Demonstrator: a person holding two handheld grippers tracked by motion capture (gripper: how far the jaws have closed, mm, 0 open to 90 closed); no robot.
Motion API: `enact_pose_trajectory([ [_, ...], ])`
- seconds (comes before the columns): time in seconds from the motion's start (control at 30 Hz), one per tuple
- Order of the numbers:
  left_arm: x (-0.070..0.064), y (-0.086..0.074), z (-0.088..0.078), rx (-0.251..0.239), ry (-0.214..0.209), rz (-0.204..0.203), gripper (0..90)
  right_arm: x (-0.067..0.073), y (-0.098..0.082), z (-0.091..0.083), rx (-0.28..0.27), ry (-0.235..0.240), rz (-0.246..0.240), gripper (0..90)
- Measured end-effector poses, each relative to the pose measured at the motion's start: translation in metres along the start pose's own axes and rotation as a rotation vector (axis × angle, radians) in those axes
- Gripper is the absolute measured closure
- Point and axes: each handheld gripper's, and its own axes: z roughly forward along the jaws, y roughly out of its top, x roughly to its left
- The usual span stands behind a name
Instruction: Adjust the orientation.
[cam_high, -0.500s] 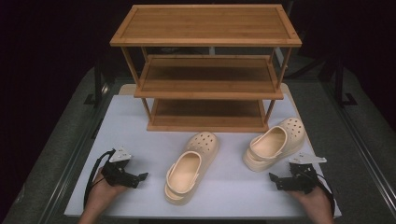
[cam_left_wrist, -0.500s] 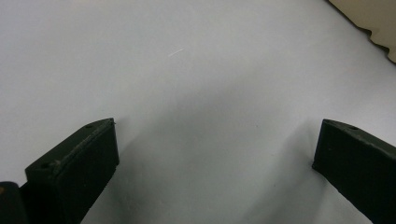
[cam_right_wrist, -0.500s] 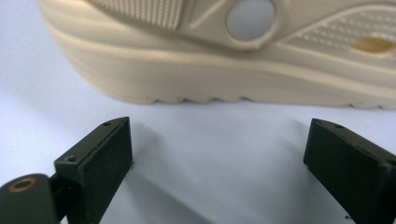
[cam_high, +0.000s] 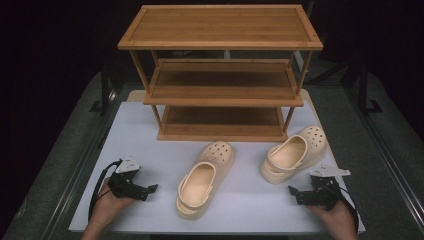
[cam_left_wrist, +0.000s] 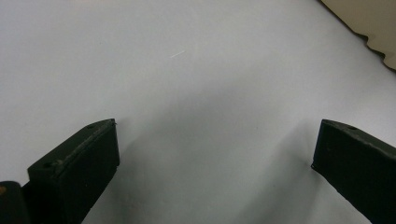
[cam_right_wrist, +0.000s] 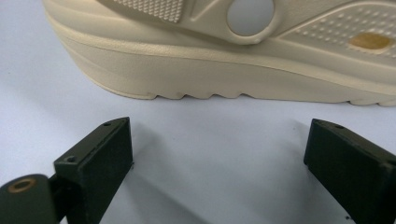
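While both cream clogs sit on the white bench (cam_high: 150, 135) in front of the wooden shoe rack (cam_high: 220, 75), nothing looks put away: all three rack shelves are bare. One clog (cam_high: 205, 180) lies mid-bench; the other clog (cam_high: 294, 155) rests to its right. The right gripper (cam_high: 296, 194), jaws wide, faces that clog's sole. The left gripper (cam_high: 150, 190), also wide, holds nothing.

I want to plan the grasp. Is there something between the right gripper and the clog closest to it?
Nothing visible. In the right gripper view, bare white table lies between the open fingers and the clog's sole. In the high view, the right gripper is apart from that clog, with nothing between them.
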Motion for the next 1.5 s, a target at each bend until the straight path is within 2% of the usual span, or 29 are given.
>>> enact_pose_trajectory([
  [0.03,0.0,0.0,-0.001,-0.002,-0.004,0.001,0.3,0.0,0.0,0.0,0.0,0.0,0.0,7.4],
  [0.1,0.001,0.0,-0.003,-0.008,-0.004,0.006,7.8,0.0,0.0,0.0,0.0,0.0,0.0,7.4],
  [0.17,0.003,0.001,-0.007,-0.026,-0.004,-0.004,8.3,0.0,0.0,0.0,0.0,0.0,0.0,7.4],
  [0.23,0.003,0.002,-0.01,-0.039,-0.014,-0.013,15.5,0.0,0.0,0.0,0.0,0.0,0.0,7.4],
  [0.3,0.004,0.005,-0.013,-0.046,-0.022,-0.018,15.7,0.0,0.0,0.0,0.0,0.001,0.0,7.4],
  [0.4,0.003,0.008,-0.017,-0.063,-0.034,-0.008,24.9,0.0,0.0,0.0,0.0,0.0,0.0,7.4],
  [0.5,-0.001,0.016,-0.021,-0.09,-0.067,-0.006,33.3,0.0,0.0,0.0,0.0,0.001,0.0,7.4],
  [0.57,-0.002,0.018,-0.021,-0.095,-0.072,-0.003,37.6,0.0,0.0,0.0,0.0,0.001,0.001,7.4],
  [0.6,-0.004,0.022,-0.022,-0.099,-0.093,0.0,40.6,0.0,0.0,0.0,0.0,0.001,0.0,7.4],
  [0.67,-0.005,0.024,-0.022,-0.101,-0.101,0.003,43.8,0.0,0.0,0.0,0.0,0.0,0.001,7.4],
  [0.7,-0.007,0.029,-0.023,-0.104,-0.123,0.009,45.3,0.0,0.0,0.0,0.0,0.0,0.001,7.4],
  [0.83,-0.011,0.036,-0.022,-0.11,-0.151,0.016,51.4,0.0,0.0,0.0,-0.002,0.0,-0.002,7.4],
  [0.93,-0.017,0.046,-0.02,-0.112,-0.18,0.031,52.6,0.0,0.0,0.0,0.0,0.0,0.0,7.4],
  [1.23,-0.031,0.066,-0.013,-0.118,-0.233,0.064,55.9,0.0,0.0,0.0,-0.001,0.0,0.0,7.4],
  [1.27,-0.035,0.071,-0.011,-0.119,-0.251,0.074,56.2,0.0,0.0,0.0,-0.001,0.0,0.0,7.4],
  [1.5,-0.052,0.091,-0.005,-0.133,-0.302,0.115,56.3,0.0,0.0,0.0,-0.001,0.0,0.0,7.4],
])
